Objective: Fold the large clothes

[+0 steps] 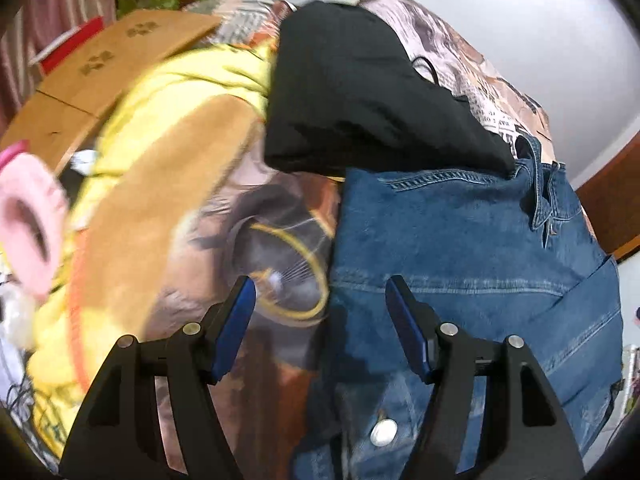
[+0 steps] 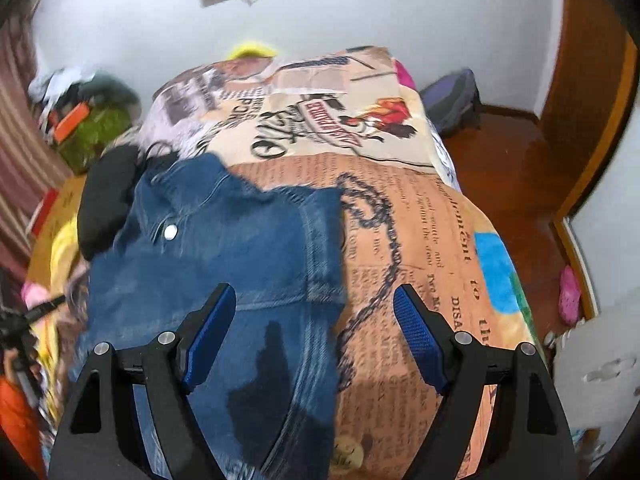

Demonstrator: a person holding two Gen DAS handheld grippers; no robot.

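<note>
your left gripper [image 1: 320, 300]: jaws spread, nothing between the blue pads [image 1: 236, 332], hanging over the left edge of the denim jacket [image 1: 460, 272] where it meets the printed bedspread [image 1: 248, 208]. your right gripper [image 2: 314, 312]: jaws spread wide, nothing pinched, hanging over the jacket's right edge, the left finger above denim and the right finger above bare bedspread [image 2: 420, 220]. denim jacket [image 2: 224, 248]: blue, lying flat on the bed, partly folded with stitched seams showing; one metal snap button [image 1: 383, 432] shows low in the left wrist view and one [image 2: 171, 233] shows near the collar end in the right wrist view. black garment [image 1: 360, 92]: folded, lying on the bed at the jacket's far end and overlapping its top edge in the left wrist view; in the right wrist view it [image 2: 108, 200] sits just beside the jacket's far left corner. yellow garment [image 1: 180, 92]: bunched on the bed left of the black garment, touching it. wooden panel with paw prints [image 1: 120, 56]: beyond the yellow garment, at the bed's left side. pink fuzzy item [image 1: 28, 216]: at the far left edge, blurred, you cannot tell what it is. wooden floor [image 2: 520, 168]: right of the bed. white wall [image 2: 360, 8]: behind the bed. both views are smeared with motion blur.
</note>
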